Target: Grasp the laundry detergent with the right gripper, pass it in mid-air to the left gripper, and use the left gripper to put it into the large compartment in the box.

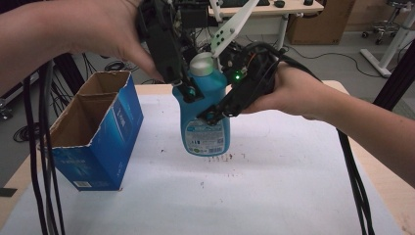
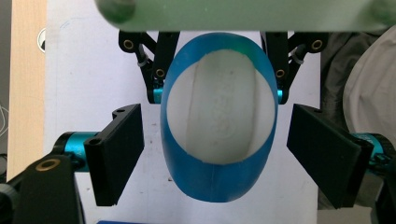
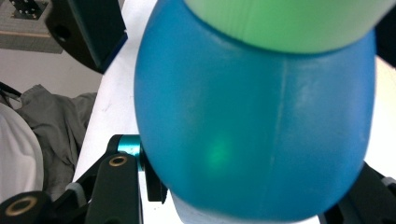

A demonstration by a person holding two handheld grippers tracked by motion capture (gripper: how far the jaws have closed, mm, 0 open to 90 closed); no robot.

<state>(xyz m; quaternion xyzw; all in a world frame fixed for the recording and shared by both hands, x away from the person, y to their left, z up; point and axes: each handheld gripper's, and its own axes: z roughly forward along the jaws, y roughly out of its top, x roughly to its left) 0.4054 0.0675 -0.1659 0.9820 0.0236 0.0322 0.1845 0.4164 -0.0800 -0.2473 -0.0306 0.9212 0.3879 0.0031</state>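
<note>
White table [image 1: 274,196], blue carton [image 1: 93,134]

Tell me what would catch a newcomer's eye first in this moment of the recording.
First, the blue bottle with its pale cap, standing mid-table on the white sheet, with both grippers crowded at its upper half. The right gripper is clamped across its body, while the left gripper, seen in its own view, has jaws spread apart on either side of the bottle without touching. Next, the open blue cardboard box at the table's left edge.
</note>
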